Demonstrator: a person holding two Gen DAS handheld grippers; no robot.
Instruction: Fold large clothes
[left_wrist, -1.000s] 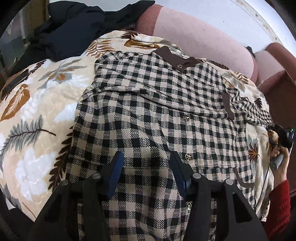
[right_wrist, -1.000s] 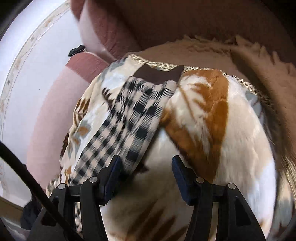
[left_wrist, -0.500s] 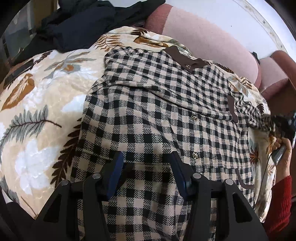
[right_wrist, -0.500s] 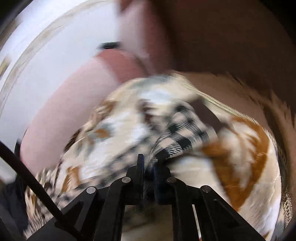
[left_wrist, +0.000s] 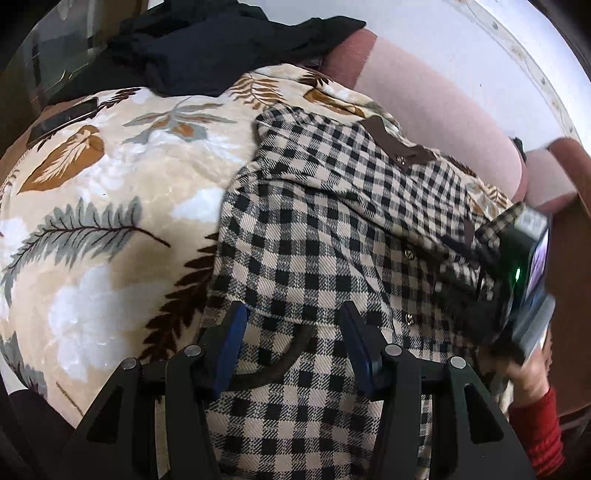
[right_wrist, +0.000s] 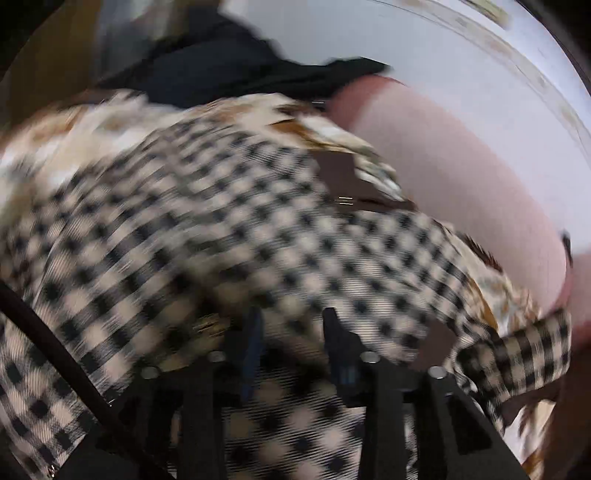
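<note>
While blurred, one checked shirt seemingly fills the opening right claw.

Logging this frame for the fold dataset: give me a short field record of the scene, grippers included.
garment: checked shirt, spread button side up, brown collar at far end
surface: leaf-print blanket over a pink sofa
other clothes: dark pile at the far edge
left gripper: jaws apart over the shirt, nothing pinched
right gripper: jaws opening, over the shirt, view blurred
sleeve: lies off to the right

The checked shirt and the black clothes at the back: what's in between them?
Just leafy blanket, seen in the left wrist view, between shirt and black clothes.
</note>
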